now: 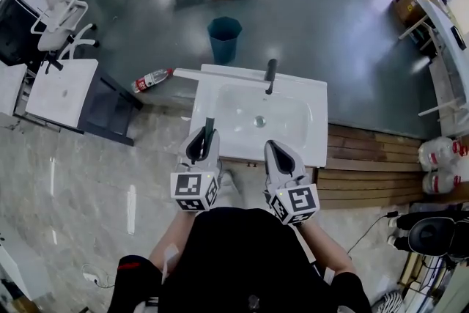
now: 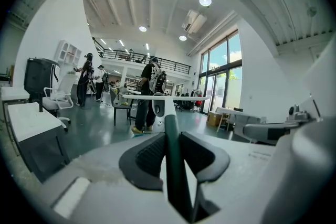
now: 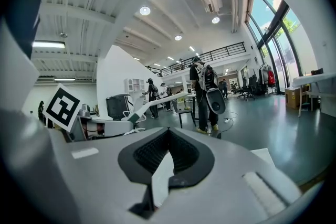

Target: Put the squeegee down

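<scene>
My left gripper (image 1: 203,145) is shut on the squeegee's dark green handle (image 1: 209,127), which sticks up past the jaws over the near left edge of the white sink (image 1: 316,95). In the left gripper view the handle (image 2: 171,155) runs upright between the pads of the left gripper (image 2: 169,136), and the white blade (image 2: 163,97) lies level across its top. The right gripper (image 1: 280,155) hovers at the sink's near edge, shut and holding nothing. The right gripper view shows its jaws (image 3: 168,132) meeting at the tips, with the squeegee (image 3: 144,105) off to the left.
A black faucet (image 1: 270,75) stands at the back of the basin. Beyond the sink are a blue bin (image 1: 223,39) and a bottle (image 1: 152,79) lying on the floor. A white desk (image 1: 62,91) and chair (image 1: 60,11) stand left, wooden boards (image 1: 366,157) right. People stand further back.
</scene>
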Motion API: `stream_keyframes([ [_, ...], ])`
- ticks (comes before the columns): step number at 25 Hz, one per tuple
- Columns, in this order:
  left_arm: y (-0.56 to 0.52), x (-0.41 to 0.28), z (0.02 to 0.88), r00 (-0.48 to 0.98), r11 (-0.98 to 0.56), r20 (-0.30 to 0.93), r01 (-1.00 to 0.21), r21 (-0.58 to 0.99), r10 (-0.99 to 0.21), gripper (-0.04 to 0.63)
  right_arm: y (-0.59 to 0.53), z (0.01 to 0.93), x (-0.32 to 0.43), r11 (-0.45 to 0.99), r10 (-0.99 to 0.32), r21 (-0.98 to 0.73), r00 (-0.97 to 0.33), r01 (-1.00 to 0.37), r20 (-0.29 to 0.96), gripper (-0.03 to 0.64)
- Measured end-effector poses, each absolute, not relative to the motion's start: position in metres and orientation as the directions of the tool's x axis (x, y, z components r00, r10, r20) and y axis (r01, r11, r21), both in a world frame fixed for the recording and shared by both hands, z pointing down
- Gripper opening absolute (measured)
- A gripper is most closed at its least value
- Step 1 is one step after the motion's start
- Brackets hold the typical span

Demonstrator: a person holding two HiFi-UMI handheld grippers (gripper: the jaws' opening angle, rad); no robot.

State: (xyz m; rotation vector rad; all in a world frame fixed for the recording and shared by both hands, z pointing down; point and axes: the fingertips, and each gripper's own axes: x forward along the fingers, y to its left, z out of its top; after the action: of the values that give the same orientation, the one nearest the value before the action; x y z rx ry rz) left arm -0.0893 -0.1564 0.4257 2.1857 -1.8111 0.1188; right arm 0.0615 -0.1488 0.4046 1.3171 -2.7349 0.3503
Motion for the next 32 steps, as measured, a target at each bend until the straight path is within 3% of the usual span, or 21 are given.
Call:
stream_keyframes([
  [13,-0.215,-0.137,0.440,0.233,-0.187,0.266,-0.964,0.187,-0.935,0.106,-0.203,0.405,0.004,0.593,-0.772,-0.150,-0.612,-0.791,0.171,0.002],
  [32,-0.255,-0.169,0.506,0.199,-0.114,0.389,-0.966,0.230,-0.900,0.106,-0.239,0.436,-0.014,0.595,-0.735,-0.176,-0.619,-0.785,0.276,0.002],
])
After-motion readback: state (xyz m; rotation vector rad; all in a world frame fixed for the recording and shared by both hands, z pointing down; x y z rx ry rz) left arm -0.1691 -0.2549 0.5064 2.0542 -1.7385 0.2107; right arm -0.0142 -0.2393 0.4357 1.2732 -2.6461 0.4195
